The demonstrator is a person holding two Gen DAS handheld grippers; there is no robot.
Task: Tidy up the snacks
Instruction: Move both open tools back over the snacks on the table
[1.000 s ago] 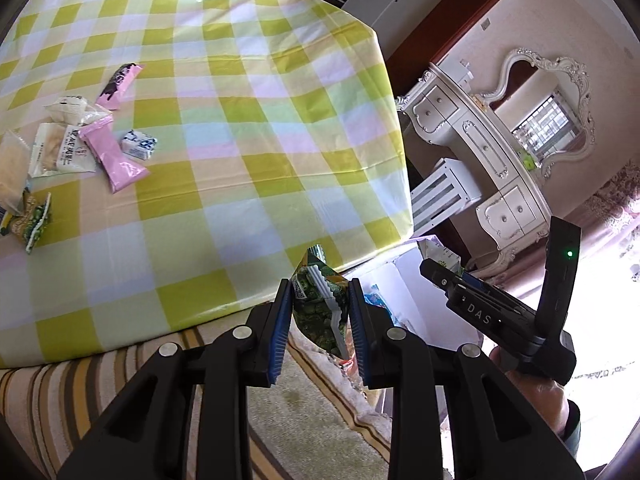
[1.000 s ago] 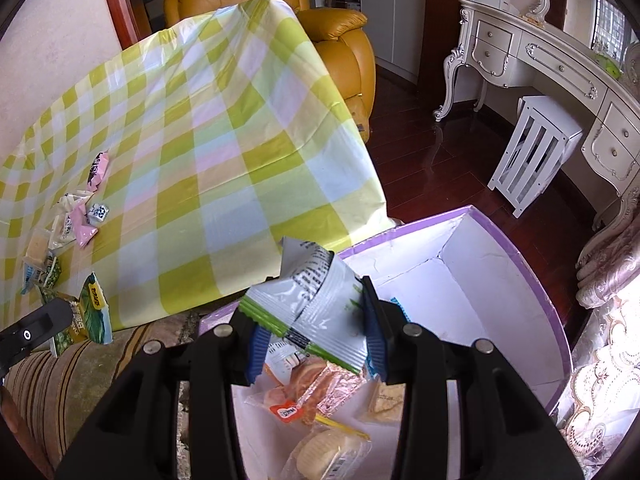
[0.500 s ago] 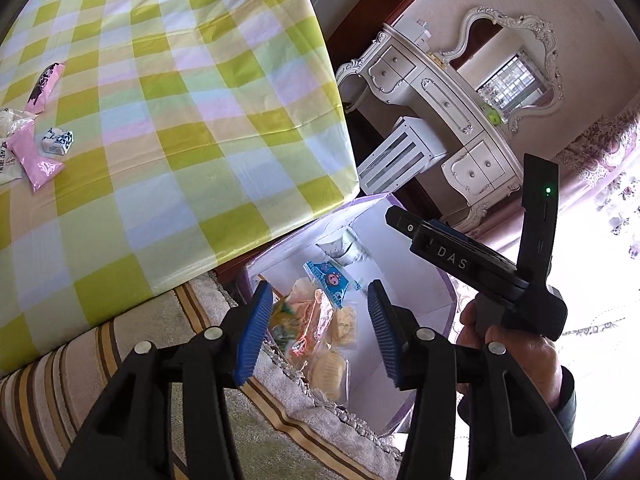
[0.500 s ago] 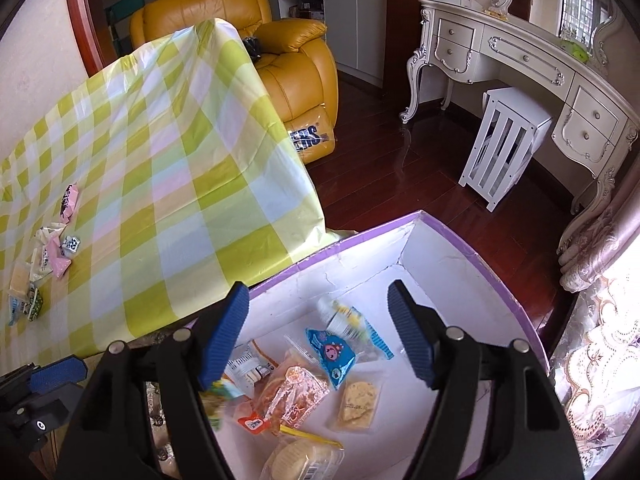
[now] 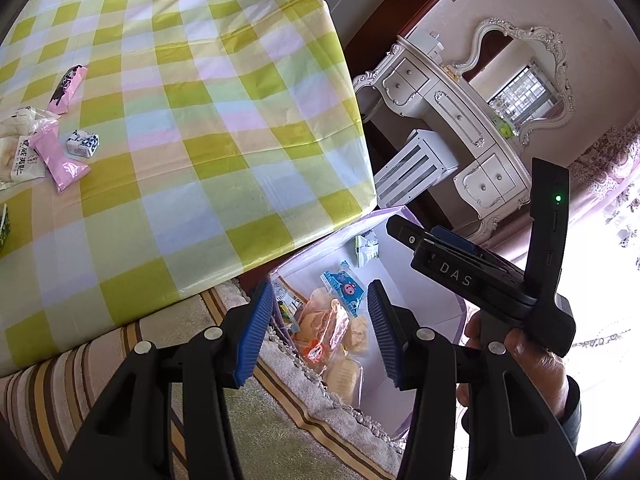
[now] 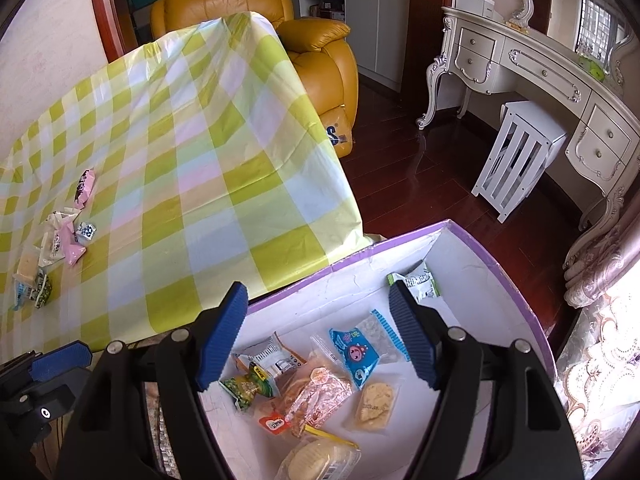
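Observation:
A purple-rimmed white box (image 6: 496, 272) on the floor holds several snack packets, among them a green-and-white packet (image 6: 418, 280) at its far wall, a green pea packet (image 6: 246, 386) and a blue cartoon packet (image 6: 356, 354). My right gripper (image 6: 320, 332) is open and empty above the box. My left gripper (image 5: 320, 328) is open and empty above the box's (image 5: 436, 312) near edge. Several snacks lie on the checked tablecloth (image 5: 192, 120): pink packets (image 5: 60, 156), a blue-white candy (image 5: 82, 144).
A striped rug (image 5: 80, 368) lies below the table's edge. A white stool (image 6: 520, 160) and an ornate white dresser (image 6: 560, 92) stand on the dark wood floor. A yellow armchair (image 6: 312, 40) is behind the table.
Both grippers opened and let go of their packets into the box: the left dropped the green pea packet, the right the green-and-white packet. Both now hang empty over the box.

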